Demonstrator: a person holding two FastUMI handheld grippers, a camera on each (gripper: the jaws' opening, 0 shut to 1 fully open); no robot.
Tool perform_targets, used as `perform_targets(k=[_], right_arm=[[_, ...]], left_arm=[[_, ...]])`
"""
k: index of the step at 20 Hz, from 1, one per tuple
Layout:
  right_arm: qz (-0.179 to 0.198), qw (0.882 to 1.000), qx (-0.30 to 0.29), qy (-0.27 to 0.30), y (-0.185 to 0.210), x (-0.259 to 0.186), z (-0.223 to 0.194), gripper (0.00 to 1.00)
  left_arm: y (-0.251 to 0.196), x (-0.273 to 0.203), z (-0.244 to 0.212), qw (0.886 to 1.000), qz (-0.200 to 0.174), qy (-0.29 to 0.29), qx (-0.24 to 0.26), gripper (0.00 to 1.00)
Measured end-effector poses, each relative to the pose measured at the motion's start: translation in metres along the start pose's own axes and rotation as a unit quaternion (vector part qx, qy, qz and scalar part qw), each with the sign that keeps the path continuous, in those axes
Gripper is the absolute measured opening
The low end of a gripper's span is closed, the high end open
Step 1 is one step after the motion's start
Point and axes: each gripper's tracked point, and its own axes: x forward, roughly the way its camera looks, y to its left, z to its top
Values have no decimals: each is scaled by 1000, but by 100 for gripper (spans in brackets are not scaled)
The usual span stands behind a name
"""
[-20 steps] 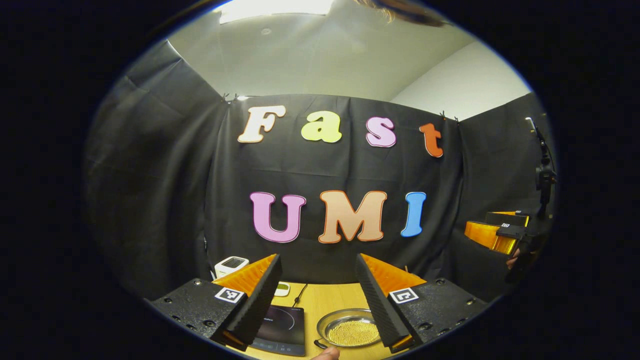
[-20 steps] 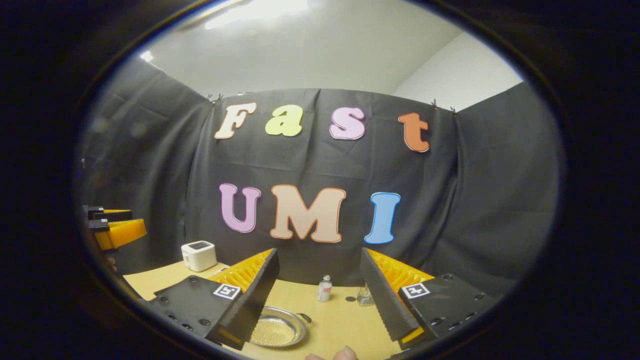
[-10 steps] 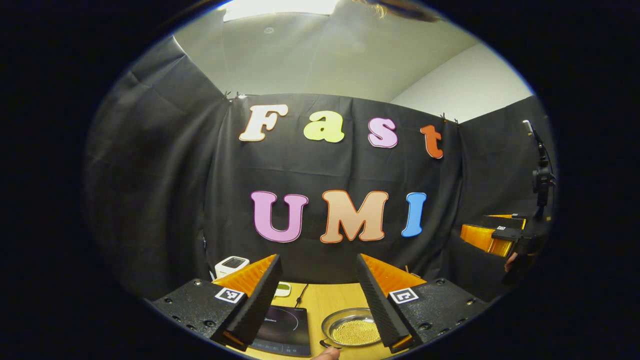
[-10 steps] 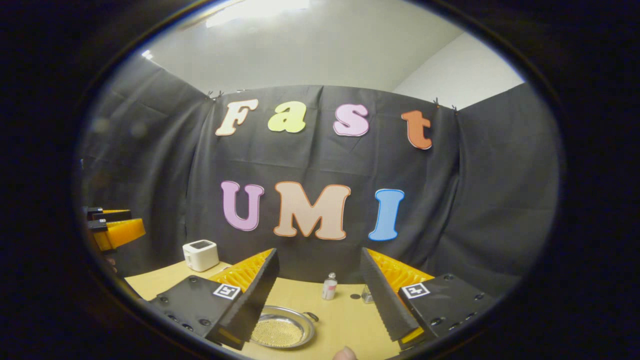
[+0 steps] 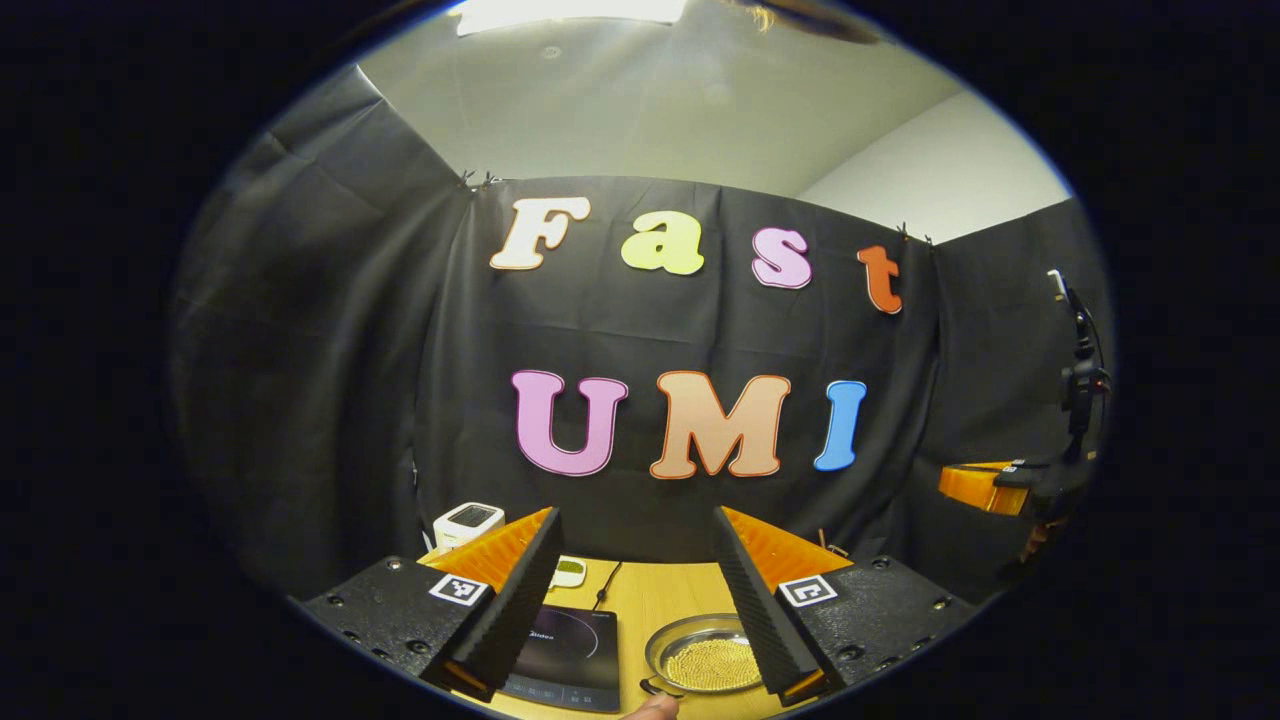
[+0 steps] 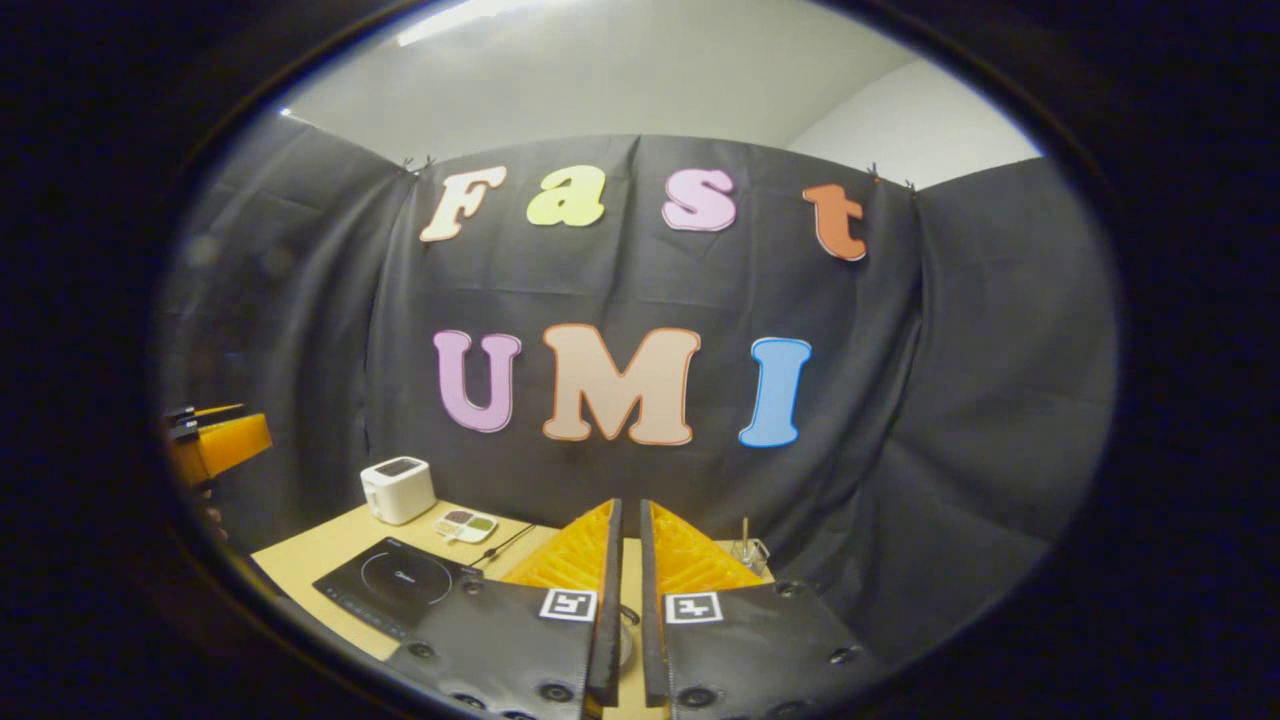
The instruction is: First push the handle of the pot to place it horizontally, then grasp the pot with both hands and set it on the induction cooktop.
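Observation:
In the left gripper view the steel pot, shallow and filled with small golden beads, sits on the wooden table just right of the black induction cooktop. Its short dark handle points toward me. My left gripper hovers above and before them, open and holding nothing. In the right gripper view my right gripper is shut with a thin slit between its fingers and nothing in it. Its fingers hide the pot. The cooktop lies to their left.
A white boxy device and a small white dish stand behind the cooktop. A glass jar stands at the back right. The wooden table ends at the black cloth wall. A fingertip shows at the bottom edge.
My right gripper has gone from open to shut and has tipped downward, bringing the cooktop into its view. The left gripper stays open and has shifted only slightly.

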Motion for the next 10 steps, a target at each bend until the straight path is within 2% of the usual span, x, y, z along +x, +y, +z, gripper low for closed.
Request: perform_targets(k=[1,2,3,9,10], right_arm=[[12,1000,3,13,3,6,-9,4],[28,999,13,28,8,7,-18,1],[41,998,25,46,13,10,-30,5],[88,991,49,88,24,27,-73,6],[91,990,55,92,29,29,-78,7]], left_arm=[[1,3,1,1000,5,2,4,90],[3,6,0,1000,11,4,9,90],[2,9,2,1000,15,2,11,90],[6,20,-11,999,39,22,17,90],[8,23,-10,999,38,15,14,88]])
